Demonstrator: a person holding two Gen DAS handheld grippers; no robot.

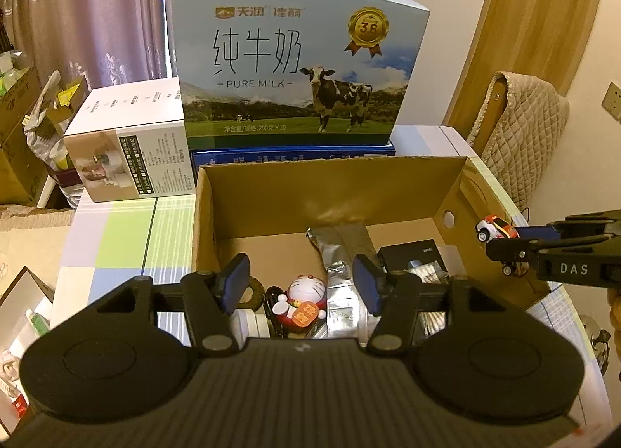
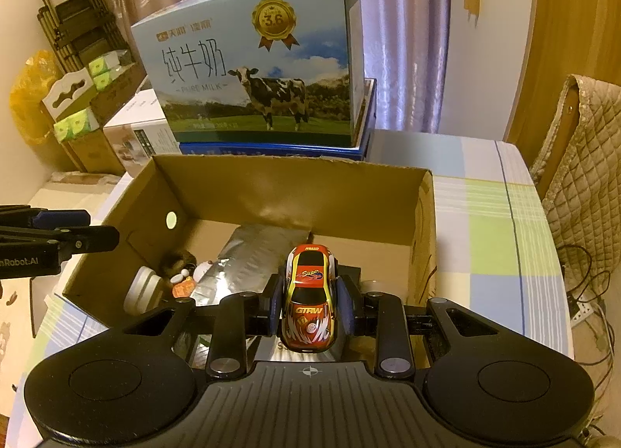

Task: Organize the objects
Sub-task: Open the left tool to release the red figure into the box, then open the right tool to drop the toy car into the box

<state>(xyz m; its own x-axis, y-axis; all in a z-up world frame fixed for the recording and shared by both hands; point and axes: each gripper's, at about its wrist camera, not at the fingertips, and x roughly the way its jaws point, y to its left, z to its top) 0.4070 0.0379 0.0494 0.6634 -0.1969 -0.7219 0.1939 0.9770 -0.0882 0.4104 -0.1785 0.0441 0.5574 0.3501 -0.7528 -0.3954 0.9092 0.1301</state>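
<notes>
An open cardboard box [image 1: 330, 191] [image 2: 295, 191] sits on the checked tablecloth. Inside lie a silver foil pouch [image 1: 341, 250] [image 2: 252, 250], a cat figurine [image 1: 304, 294] [image 2: 186, 281], a white jar [image 1: 252, 323] [image 2: 143, 289], a brown ring [image 1: 254, 292] and a black box [image 1: 415, 254]. My left gripper [image 1: 302, 285] hangs open over the near part of the box, above the figurine. My right gripper [image 2: 310, 304] [image 1: 504, 250] is shut on a red and yellow toy car [image 2: 309, 300] [image 1: 495, 228], held above the box's right side.
A blue milk carton [image 1: 295, 63] [image 2: 256, 67] stands on a flat blue box behind the cardboard box. A white appliance box [image 1: 132, 145] lies to its left. A quilted chair back [image 1: 520, 137] [image 2: 582, 176] stands at the table's right. Clutter and cardboard boxes fill the left side.
</notes>
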